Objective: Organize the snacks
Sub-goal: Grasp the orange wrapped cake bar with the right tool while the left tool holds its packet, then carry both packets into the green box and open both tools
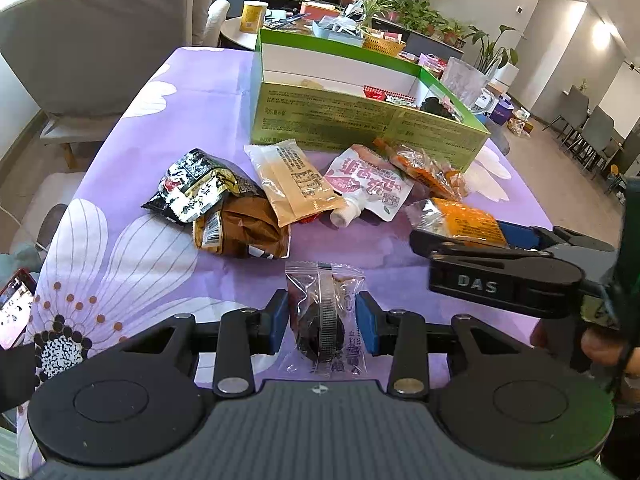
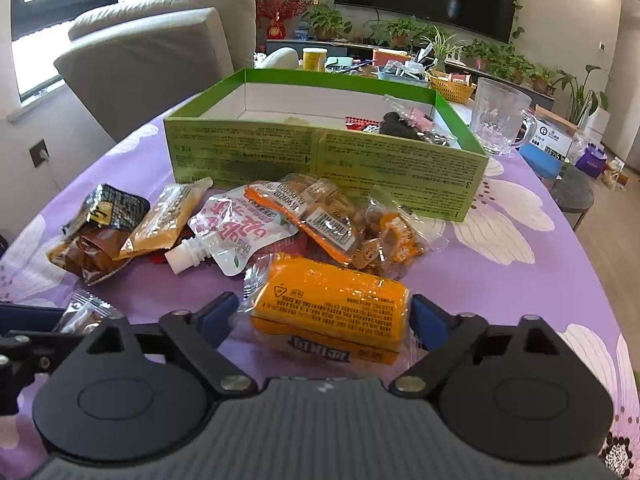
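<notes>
My left gripper (image 1: 322, 322) straddles a clear packet with a dark round snack (image 1: 322, 320) lying on the purple cloth; the blue pads stand close beside it, just short of touching. My right gripper (image 2: 324, 318) straddles an orange wrapped snack (image 2: 332, 312) on the cloth, with its fingers wide at both ends; it also shows in the left wrist view (image 1: 464, 226). The green box (image 1: 360, 120) stands behind the pile and holds several snacks at its right end. Loose snacks lie before it: a pink spouted pouch (image 1: 366, 186), a tan packet (image 1: 294, 182), a brown bag (image 1: 244, 228), a black bag (image 1: 192, 188).
A glass mug (image 2: 500, 120) stands right of the box. A sofa (image 2: 152, 64) is behind left. A cluttered side table with a wicker basket (image 2: 452, 86) is behind the box. A phone (image 1: 14, 308) lies at the table's left edge.
</notes>
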The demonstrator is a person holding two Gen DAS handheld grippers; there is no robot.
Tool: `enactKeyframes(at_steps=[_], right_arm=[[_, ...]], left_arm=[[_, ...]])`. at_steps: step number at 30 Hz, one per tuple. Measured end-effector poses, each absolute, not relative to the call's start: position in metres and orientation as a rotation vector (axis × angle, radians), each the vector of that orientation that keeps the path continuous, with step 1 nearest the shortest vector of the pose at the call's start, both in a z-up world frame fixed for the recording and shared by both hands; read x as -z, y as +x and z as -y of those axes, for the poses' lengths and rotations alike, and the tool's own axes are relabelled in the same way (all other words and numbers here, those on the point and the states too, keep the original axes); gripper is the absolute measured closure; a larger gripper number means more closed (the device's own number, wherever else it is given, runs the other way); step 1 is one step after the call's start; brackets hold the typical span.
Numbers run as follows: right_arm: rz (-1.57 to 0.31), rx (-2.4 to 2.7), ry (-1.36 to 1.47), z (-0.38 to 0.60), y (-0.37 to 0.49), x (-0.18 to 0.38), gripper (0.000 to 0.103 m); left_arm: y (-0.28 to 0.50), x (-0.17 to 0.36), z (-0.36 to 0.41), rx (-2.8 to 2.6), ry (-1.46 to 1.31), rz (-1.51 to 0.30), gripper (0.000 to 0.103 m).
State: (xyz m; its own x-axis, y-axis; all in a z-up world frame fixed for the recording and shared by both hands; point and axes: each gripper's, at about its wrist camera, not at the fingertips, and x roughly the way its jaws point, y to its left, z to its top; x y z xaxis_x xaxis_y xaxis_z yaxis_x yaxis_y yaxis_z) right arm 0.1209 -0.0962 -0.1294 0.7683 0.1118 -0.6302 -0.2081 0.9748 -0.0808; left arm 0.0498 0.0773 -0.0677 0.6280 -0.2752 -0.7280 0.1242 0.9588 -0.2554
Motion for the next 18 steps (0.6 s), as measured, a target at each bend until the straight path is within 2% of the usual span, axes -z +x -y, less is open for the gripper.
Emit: enactKeyframes(at_steps=[18], right_arm=[[-0.559,-0.223,-0.033,0.129,0.099,0.092,0.01]], left_arm=[[0.041,0.055,-0.061,0.243,-0.15,-0.835,0.069]])
